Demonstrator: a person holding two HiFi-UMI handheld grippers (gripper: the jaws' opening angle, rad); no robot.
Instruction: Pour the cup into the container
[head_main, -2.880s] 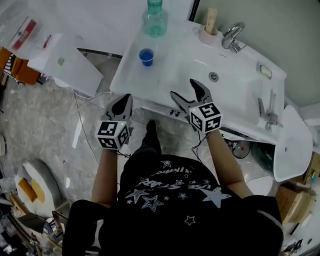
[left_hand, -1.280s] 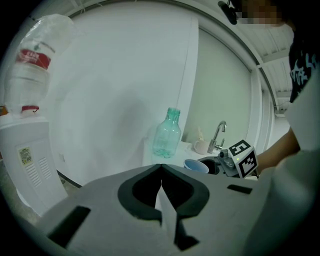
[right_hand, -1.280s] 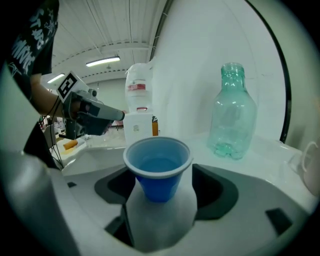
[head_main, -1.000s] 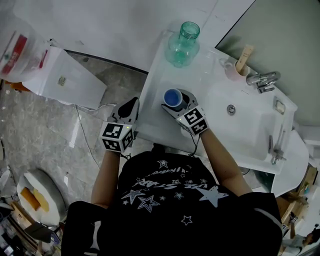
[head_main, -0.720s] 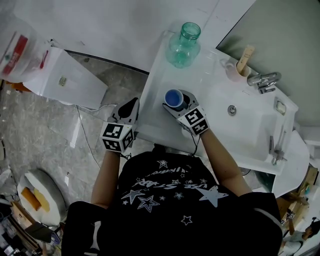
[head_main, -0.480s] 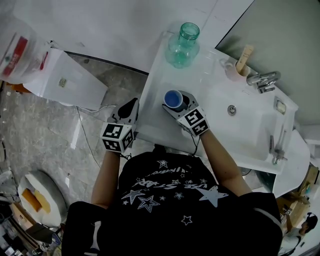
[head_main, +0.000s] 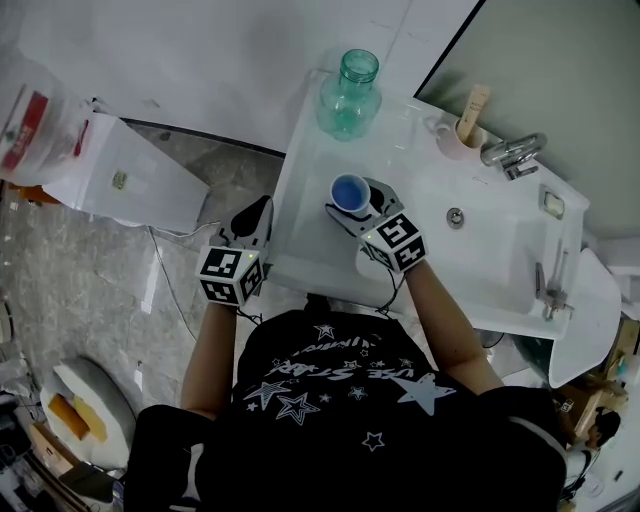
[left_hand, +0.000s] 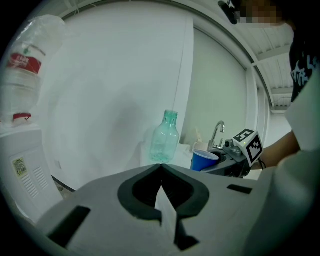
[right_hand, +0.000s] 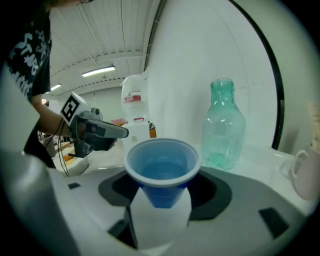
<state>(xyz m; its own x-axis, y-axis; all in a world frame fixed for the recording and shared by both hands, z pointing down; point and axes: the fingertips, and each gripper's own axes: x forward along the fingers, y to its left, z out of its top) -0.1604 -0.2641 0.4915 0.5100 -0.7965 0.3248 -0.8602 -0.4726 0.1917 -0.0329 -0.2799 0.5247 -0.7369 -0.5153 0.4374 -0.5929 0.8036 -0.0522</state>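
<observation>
Right hand-held gripper (head_main: 356, 203) gripping blue cup (head_main: 349, 192); jaws just been closing in on its sides. Cup sitting upright between jaws, liquid showing inside, over front part of white worktop (head_main: 300, 240). Green glass bottle (head_main: 348, 95) standing at back corner of worktop, top open, apart from cup. Left hand-held gripper (head_main: 262, 208) hanging just off worktop's left edge, jaws pressed together, holding nothing. Tap (head_main: 510, 152) and mug (head_main: 452, 137) sitting further right.

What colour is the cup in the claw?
The cup is blue; the right gripper view shows it best.
</observation>
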